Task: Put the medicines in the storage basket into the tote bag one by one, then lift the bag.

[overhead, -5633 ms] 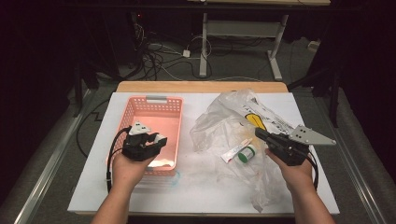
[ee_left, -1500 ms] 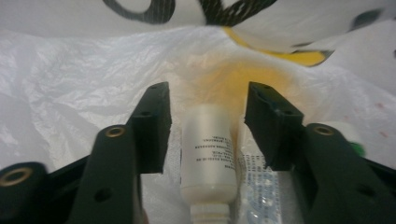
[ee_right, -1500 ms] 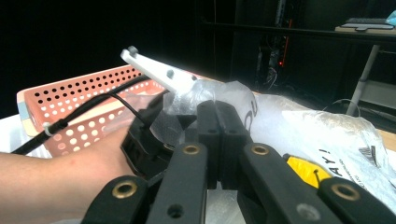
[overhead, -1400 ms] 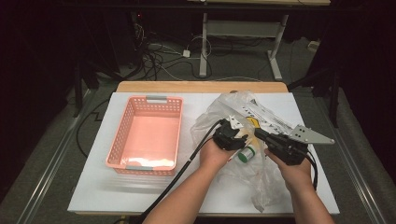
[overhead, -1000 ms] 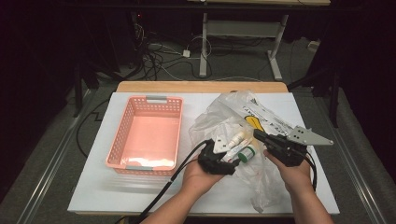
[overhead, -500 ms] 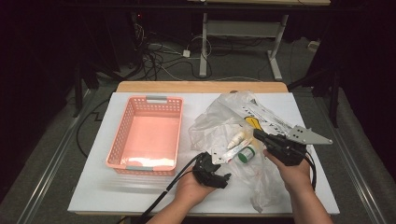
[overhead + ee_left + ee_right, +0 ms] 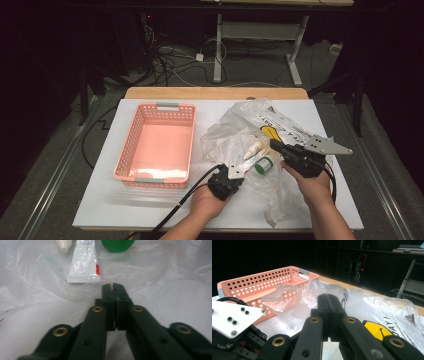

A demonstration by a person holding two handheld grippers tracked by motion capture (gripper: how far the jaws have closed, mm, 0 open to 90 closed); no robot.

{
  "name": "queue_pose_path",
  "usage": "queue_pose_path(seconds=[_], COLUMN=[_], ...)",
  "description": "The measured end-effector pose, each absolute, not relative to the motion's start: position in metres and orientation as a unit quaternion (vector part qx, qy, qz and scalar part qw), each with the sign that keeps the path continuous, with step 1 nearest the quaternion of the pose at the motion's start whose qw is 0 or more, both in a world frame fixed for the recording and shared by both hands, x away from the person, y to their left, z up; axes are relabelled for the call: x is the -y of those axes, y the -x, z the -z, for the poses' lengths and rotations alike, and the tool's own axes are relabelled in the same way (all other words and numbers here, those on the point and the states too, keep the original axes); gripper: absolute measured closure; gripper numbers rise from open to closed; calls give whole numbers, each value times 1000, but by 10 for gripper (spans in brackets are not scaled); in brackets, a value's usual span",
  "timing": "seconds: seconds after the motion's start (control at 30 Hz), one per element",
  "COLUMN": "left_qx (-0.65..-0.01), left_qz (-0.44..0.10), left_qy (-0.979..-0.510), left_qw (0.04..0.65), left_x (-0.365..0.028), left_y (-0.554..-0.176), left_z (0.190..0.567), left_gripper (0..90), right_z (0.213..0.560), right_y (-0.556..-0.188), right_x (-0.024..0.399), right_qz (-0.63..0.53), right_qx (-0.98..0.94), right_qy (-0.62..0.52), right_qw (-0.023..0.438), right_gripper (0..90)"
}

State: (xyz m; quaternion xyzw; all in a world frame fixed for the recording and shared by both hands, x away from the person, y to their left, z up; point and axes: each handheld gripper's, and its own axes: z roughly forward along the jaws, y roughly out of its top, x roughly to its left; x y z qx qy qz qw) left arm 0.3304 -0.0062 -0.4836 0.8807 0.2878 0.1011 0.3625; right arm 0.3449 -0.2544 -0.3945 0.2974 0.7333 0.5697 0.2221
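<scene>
Tube (image 7: pixel 85 262) lies flat on the plastic bag (image 7: pixel 235 145) on the bench, just ahead of the left gripper (image 7: pixel 112 286), whose fingers have just been closing and now meet on nothing. Right gripper (image 7: pixel 328 297) is closed empty too. Reopen left, straddle the tube's crimped end, avoid pinching film.

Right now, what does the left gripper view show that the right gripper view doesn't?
Left gripper view: a white tube, green cap and white bottle tip on the plastic bag. Right gripper view: the pink basket and the bag's yellow mark. Both: the bag, plus its own shut claw: the right claw, and the left claw, which has just been closing on nothing visible.
</scene>
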Motion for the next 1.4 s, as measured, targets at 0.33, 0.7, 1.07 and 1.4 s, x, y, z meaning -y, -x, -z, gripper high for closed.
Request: queue_pose_path(seconds=[0.33, 0.7, 1.07, 1.4], left_qx=[-305, -300, -278, -254], left_qz=[-104, -136, -203, -262], left_qy=[-847, -818, -765, -725], left_qw=[423, 472, 545, 585], left_x=[-10, -21, -43, -44], left_y=[-327, -320, -332, -348], left_z=[481, 466, 392, 318], left_gripper=[888, 889, 888, 888], right_z=[394, 392, 370, 332], right_y=[-344, -343, -347, -361], right_x=[253, 256, 255, 242], right_qz=[-575, -578, -591, -604], right_qx=[-732, -727, -702, -682], right_qy=[-292, -295, -301, -292], right_qw=[221, 227, 258, 289], right_gripper=[900, 900, 900, 900])
